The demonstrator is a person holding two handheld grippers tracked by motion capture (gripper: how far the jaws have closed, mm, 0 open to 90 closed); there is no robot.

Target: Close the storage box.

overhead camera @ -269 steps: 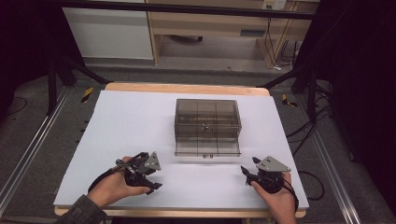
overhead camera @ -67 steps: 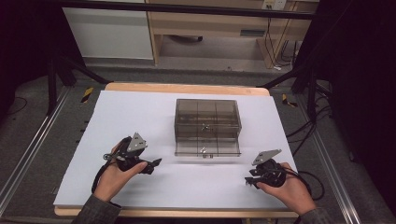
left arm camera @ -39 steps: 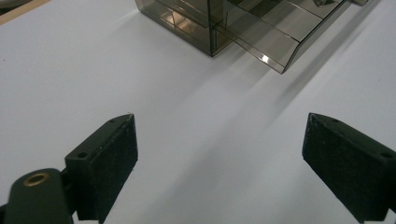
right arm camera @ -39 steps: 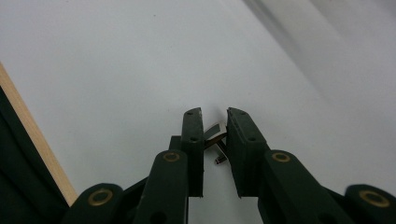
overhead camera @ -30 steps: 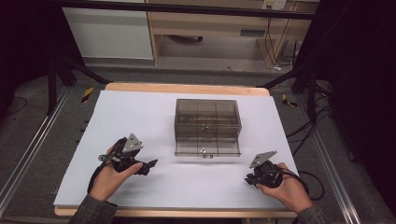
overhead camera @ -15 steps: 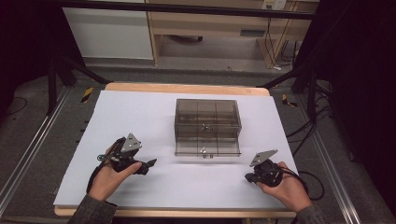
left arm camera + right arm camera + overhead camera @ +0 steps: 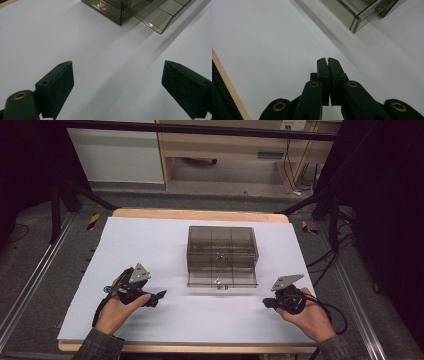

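Note:
A smoky see-through plastic box [image 7: 221,249] with compartments stands in the middle of the white table top [image 7: 150,240]. Its lower drawer [image 7: 221,280] sticks out a little toward me. My left gripper [image 7: 159,296] lies in a hand to the box's front left, with its jaws wide open and nothing between them. In the left gripper view the left gripper [image 7: 117,87] points at bare white surface, with the box [image 7: 112,11] farther off. My right gripper [image 7: 266,303] rests to the front right, apart from the box. Its fingertips [image 7: 327,60] meet, shut on nothing, and the drawer corner [image 7: 364,17] lies ahead.
The wooden table edge [image 7: 200,349] runs along the front, and shows as a strip [image 7: 227,82] beside the right gripper. Metal rails [image 7: 30,285] flank the table. Cables [image 7: 335,312] trail on the right. A wooden shelf unit [image 7: 225,145] stands behind.
Since the oldest frame the left hand has shifted left and a little farther from me. Over the last second both hands stay nearly in place.

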